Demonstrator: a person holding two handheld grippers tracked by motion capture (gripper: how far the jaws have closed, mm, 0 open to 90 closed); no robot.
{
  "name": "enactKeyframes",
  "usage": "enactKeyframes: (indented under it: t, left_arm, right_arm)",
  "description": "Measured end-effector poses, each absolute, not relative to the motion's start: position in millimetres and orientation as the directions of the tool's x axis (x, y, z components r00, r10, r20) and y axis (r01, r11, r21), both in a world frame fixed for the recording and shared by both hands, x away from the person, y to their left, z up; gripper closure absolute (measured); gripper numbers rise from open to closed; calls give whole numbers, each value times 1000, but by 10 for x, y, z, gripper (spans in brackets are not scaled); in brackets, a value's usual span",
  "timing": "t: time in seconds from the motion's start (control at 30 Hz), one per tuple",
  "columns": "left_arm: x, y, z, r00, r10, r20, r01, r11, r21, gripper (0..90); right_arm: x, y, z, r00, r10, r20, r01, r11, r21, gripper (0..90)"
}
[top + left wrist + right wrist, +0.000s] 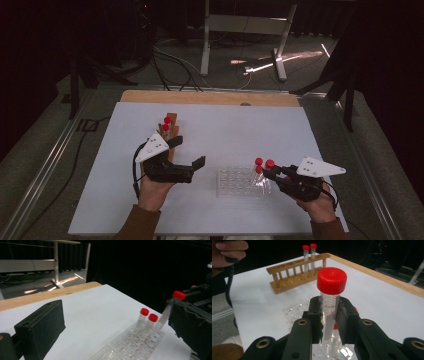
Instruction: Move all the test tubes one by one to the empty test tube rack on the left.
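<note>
We read only one legible marking: printed letters "Lab" on the clear wall of the red-capped tube [330,302], below a row of fine graduation lines; the rest of the word is hidden behind a jaw of the right gripper [329,322]. The graduation lines carry no figures that we can make out. Small red marks on the clear plastic rack [297,311] are too blurred to read.

The table [215,130] has a pale grey-white top with a strip of bare wood along its far edge. A clear plastic rack [239,182] lies flat on it, just beside the right hand-held gripper [267,173] and between the two hand-held grippers. A wooden rack [171,126] stands on it just beyond the left hand-held gripper [187,152].
</note>
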State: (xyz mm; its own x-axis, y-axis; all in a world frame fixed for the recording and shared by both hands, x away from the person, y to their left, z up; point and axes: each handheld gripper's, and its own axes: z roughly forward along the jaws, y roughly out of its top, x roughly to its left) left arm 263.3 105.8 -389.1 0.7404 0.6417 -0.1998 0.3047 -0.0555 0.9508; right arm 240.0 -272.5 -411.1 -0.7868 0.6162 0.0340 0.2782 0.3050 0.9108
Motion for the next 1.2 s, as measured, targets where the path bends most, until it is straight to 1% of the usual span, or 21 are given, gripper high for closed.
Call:
enactKeyframes:
  t: [0.33, 0.57, 0.9, 1.0, 1.03, 1.2]
  left_arm:
    - [2558, 772, -3879, 786, 591, -182, 297, -103, 949, 23]
    - [2543, 511, -3887, 820, 548, -166, 278, -128, 952, 55]
    - [2556, 181, -3944, 844, 520, -131, 263, -190, 946, 86]
    - [2571, 114, -3954, 849, 508, -142, 270, -187, 945, 176]
    - [2575, 104, -3957, 853, 502, -144, 271, -190, 944, 192]
    - [2578, 24, -3989, 885, 437, -159, 270, -206, 941, 377]
  right_arm:
    - [2412, -2550, -4122, -814, 579, 50, 281, 316, 906, 746]
    - [2423, -2414, -4149, -826, 562, 50, 282, 336, 899, 746]
    - [2419, -2311, -4153, -834, 550, 54, 285, 344, 895, 746]
    - [2411, -2279, -4156, -838, 543, 48, 279, 351, 894, 746]
    - [2410, -2271, -4156, -839, 543, 47, 278, 353, 893, 745]
    - [2403, -2247, -4155, -841, 539, 44, 275, 357, 893, 745]
